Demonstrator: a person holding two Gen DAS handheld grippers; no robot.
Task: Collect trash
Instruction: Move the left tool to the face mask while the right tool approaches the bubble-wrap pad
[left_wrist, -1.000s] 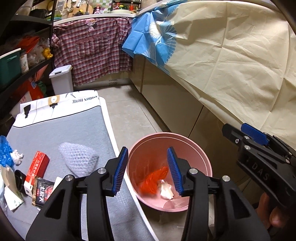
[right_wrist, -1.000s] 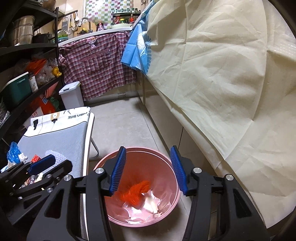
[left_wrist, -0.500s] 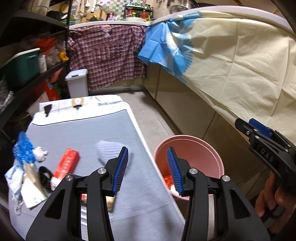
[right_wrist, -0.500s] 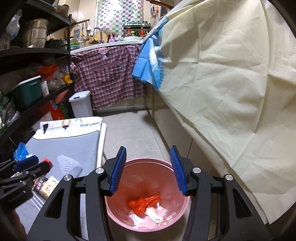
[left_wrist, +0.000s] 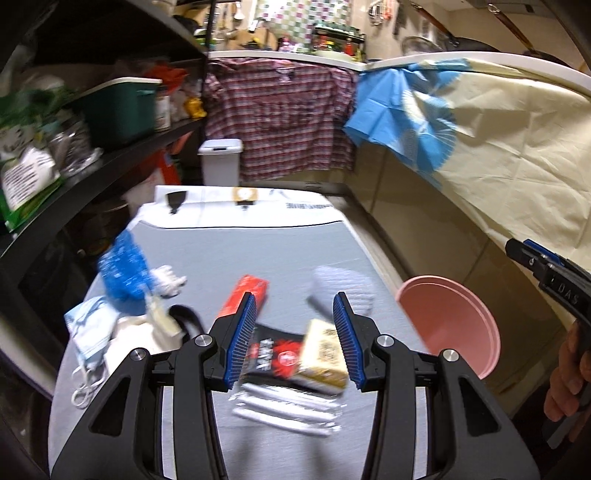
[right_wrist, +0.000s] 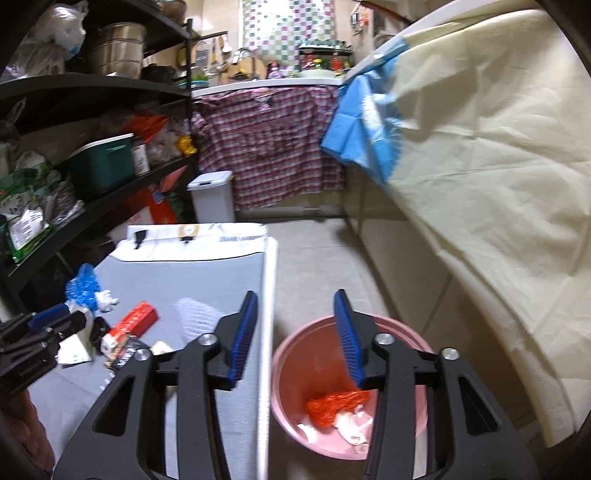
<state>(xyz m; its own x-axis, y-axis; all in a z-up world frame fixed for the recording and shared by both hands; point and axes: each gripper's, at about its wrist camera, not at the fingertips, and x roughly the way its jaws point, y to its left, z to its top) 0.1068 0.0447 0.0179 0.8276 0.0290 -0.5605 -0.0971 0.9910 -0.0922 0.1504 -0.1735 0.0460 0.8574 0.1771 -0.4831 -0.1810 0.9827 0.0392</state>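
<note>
My left gripper (left_wrist: 295, 336) is open and empty above trash on the grey table (left_wrist: 258, 251): a black and red wrapper (left_wrist: 275, 356), a yellow packet (left_wrist: 323, 354) and a clear plastic wrapper (left_wrist: 284, 410) lie between and below its jaws. A red box (left_wrist: 245, 295), a white mesh sleeve (left_wrist: 341, 288), a blue bag (left_wrist: 123, 269) and a face mask (left_wrist: 90, 328) lie further off. My right gripper (right_wrist: 295, 336) is open and empty over the table edge beside the pink bin (right_wrist: 295, 369), which holds orange netting (right_wrist: 334, 404) and white paper.
The pink bin (left_wrist: 454, 325) stands on the floor right of the table. Black shelves (left_wrist: 92, 158) with a green box line the left. A white pedal bin (left_wrist: 220, 162) stands behind the table. A cream sheet (right_wrist: 498, 184) covers the counter on the right.
My left gripper has swung left from over the pink bin to over the trash on the table. My right gripper has lifted and drifted slightly left, still beside the bin.
</note>
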